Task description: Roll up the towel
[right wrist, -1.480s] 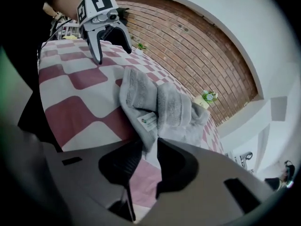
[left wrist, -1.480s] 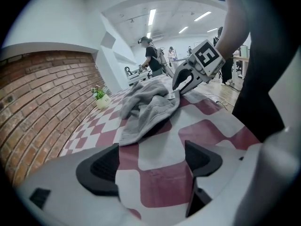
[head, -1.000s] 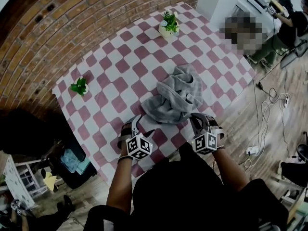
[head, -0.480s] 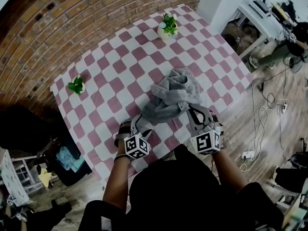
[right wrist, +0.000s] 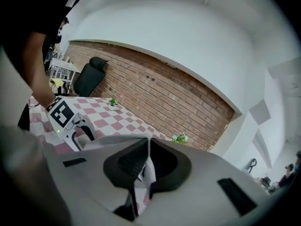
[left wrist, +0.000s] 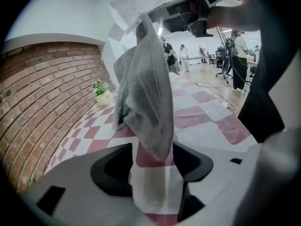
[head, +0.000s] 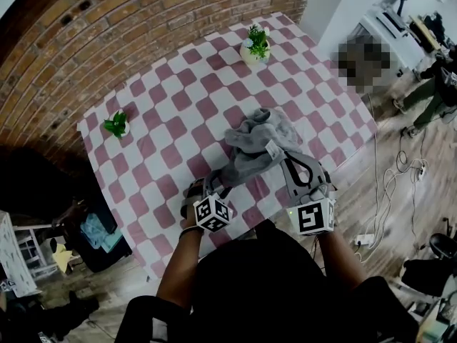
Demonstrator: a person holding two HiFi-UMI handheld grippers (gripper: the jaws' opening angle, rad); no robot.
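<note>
The towel (head: 253, 145) is bunched and grey near your edge of the checked tabletop (head: 164, 120), one end hoisted off the cloth while the far folds rest on it. Your right gripper (head: 280, 156) has that raised end, jaws clamped tight on a pinch of fabric, and the rest drapes down from it in a long fold. Down at the bottom, your left gripper (head: 214, 184) has just been closing, yet its jaws stand apart on either side of the hanging tip, pads not pressing on it. Further out, two small potted plants (head: 255, 45) sit on the tabletop by the brick wall (head: 107, 27).
</note>
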